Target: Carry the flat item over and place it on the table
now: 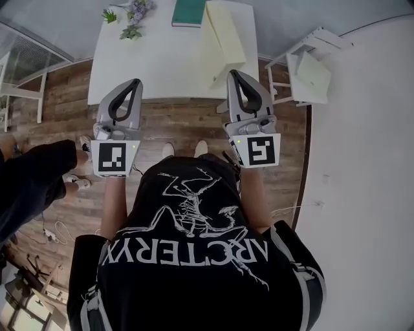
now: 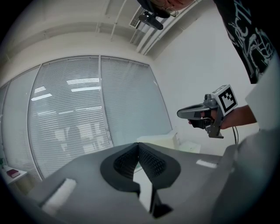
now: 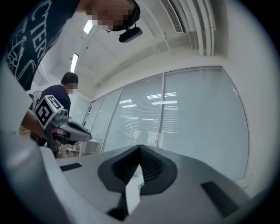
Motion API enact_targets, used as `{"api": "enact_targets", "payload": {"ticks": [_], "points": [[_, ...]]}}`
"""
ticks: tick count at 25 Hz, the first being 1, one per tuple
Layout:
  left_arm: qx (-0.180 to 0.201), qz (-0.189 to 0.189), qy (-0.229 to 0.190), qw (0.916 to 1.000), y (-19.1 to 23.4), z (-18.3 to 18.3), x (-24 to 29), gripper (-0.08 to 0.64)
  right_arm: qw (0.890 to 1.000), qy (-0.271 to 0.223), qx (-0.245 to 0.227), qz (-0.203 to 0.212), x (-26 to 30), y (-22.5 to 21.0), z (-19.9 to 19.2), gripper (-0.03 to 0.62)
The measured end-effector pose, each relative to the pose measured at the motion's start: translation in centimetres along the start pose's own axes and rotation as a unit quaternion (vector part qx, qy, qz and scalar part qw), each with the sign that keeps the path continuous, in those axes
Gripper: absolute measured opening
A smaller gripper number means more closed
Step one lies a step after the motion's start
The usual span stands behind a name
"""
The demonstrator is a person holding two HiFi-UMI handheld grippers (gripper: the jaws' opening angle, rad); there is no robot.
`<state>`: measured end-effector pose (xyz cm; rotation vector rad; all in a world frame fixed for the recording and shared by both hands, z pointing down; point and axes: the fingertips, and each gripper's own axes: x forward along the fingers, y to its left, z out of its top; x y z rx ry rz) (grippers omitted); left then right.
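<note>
A pale yellow flat sheet (image 1: 224,35) lies on the white table (image 1: 155,64), hanging over its near right part. A second pale yellow flat piece (image 1: 313,73) rests on a white chair (image 1: 292,52) to the table's right. My left gripper (image 1: 136,84) and right gripper (image 1: 234,74) are both held up in front of the body, short of the table's near edge. Neither touches a sheet. The left gripper (image 2: 138,145) has its jaws together with nothing between them. The right gripper (image 3: 140,148) is likewise shut and holds nothing. Both gripper cameras look at a wall of window blinds.
A green book (image 1: 189,11) and small plants (image 1: 132,16) sit at the table's far edge. Another person (image 1: 32,181) stands close at the left, also seen in the right gripper view as a person (image 3: 65,92). A white wall (image 1: 362,194) runs along the right. The floor is wood planks (image 1: 65,90).
</note>
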<state>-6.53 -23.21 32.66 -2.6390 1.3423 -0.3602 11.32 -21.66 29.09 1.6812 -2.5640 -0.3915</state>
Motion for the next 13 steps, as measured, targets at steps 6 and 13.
{"api": "enact_targets", "payload": {"ticks": [6, 13], "points": [[0.001, 0.012, 0.01, 0.9999, 0.03, -0.33, -0.22, 0.011, 1.0, -0.003, 0.009, 0.007, 0.03, -0.12, -0.52, 0.011], [0.008, 0.025, 0.023, 0.9994, -0.34, -0.3, -0.4, 0.011, 1.0, -0.007, 0.008, 0.015, -0.03, -0.75, -0.82, 0.012]]}}
